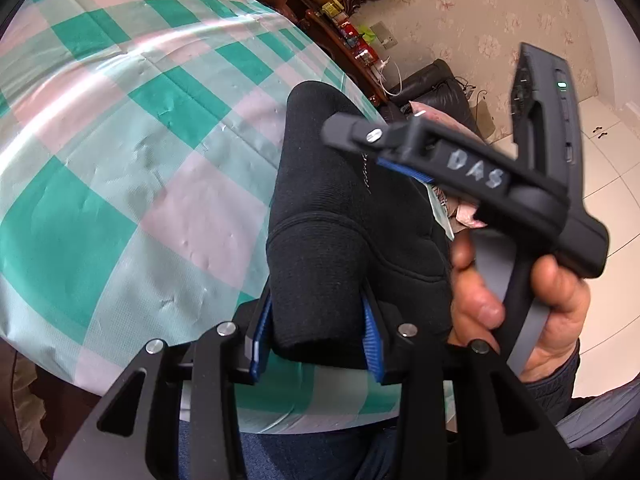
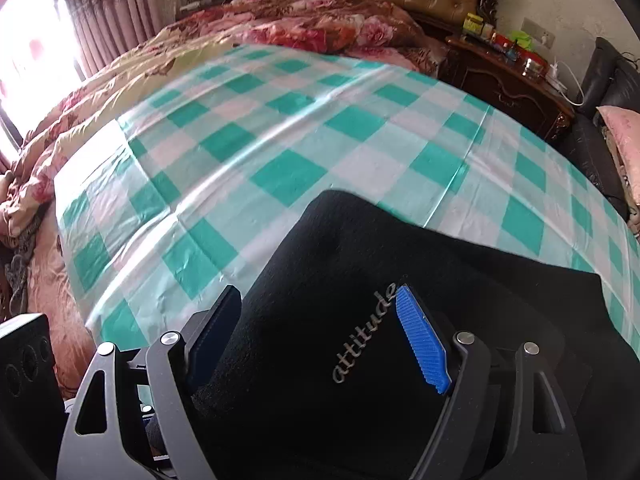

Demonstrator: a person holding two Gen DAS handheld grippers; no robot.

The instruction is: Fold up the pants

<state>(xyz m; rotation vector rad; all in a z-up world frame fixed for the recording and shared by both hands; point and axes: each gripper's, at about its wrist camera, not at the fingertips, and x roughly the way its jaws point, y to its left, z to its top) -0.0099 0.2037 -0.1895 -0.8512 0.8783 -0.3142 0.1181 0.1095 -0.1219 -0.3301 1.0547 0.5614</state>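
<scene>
Nearly finished: black pants bundled small, both grippers on them.

Seen from the left wrist, the pants (image 1: 344,216) sit as a thick folded bundle at the near edge of the checked cloth (image 1: 120,128), and the left gripper (image 1: 318,340) is clamped on the bundle's near end, blue pads pressing the fabric; the right gripper (image 1: 384,152) reaches in from the right, held by a hand (image 1: 520,300). From the right wrist, the right gripper (image 2: 320,344) stands wide with the pants (image 2: 360,260) between its fingers, its right pad bare. Judging by the compact stack, only a last tidy or set-down seems left.
</scene>
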